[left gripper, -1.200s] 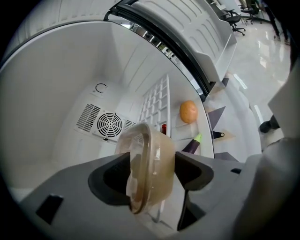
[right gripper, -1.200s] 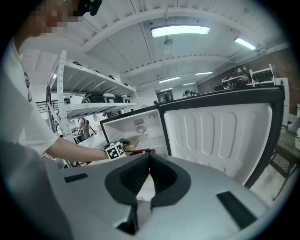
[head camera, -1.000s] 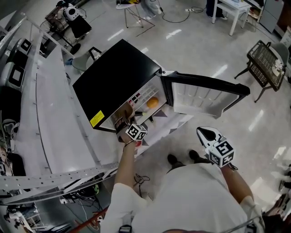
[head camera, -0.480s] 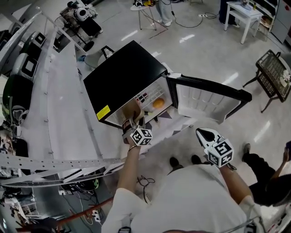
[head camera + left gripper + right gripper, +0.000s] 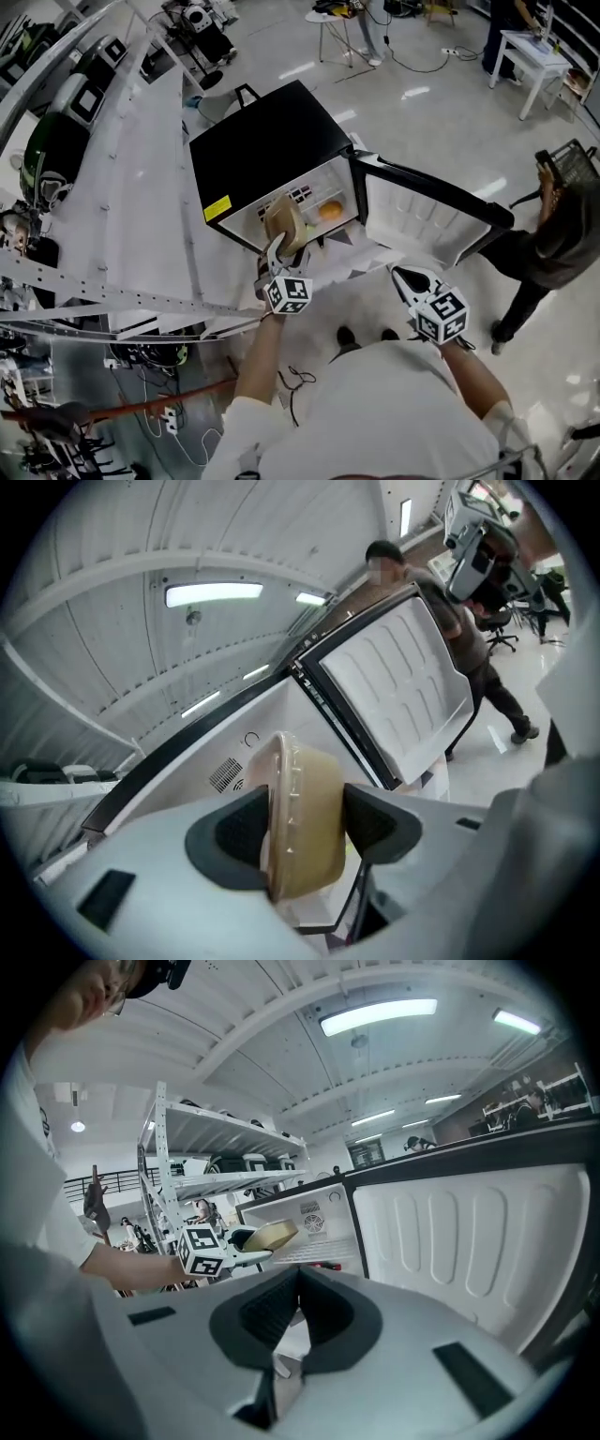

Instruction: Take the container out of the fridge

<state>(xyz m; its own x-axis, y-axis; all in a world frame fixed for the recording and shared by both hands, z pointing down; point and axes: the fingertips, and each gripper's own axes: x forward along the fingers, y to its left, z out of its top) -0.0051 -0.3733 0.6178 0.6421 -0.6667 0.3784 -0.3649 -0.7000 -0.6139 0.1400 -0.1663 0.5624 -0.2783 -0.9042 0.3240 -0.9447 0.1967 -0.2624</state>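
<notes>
The black mini fridge (image 5: 267,155) stands with its door (image 5: 427,202) swung open to the right. My left gripper (image 5: 284,251) is just in front of the fridge opening, shut on a clear lidded container (image 5: 284,223) with tan contents. Its jaws have just been closing, and the container (image 5: 300,789) sits on edge between them, pads pressed on both sides. The fridge door's white inner side (image 5: 403,682) shows behind it. My right gripper (image 5: 405,277) hangs lower right, before the door, shut on nothing (image 5: 295,1312). From there I see the left gripper (image 5: 234,1241) carrying the container (image 5: 269,1235).
An orange item (image 5: 330,211) lies on a fridge shelf. White metal racking (image 5: 141,206) runs along the left. A person in dark clothes (image 5: 544,244) stands right of the door. A white table (image 5: 530,47) is at the far right.
My left gripper has drawn back and up from inside the fridge with the container in it. The right gripper has stayed put. A person has walked in at the right.
</notes>
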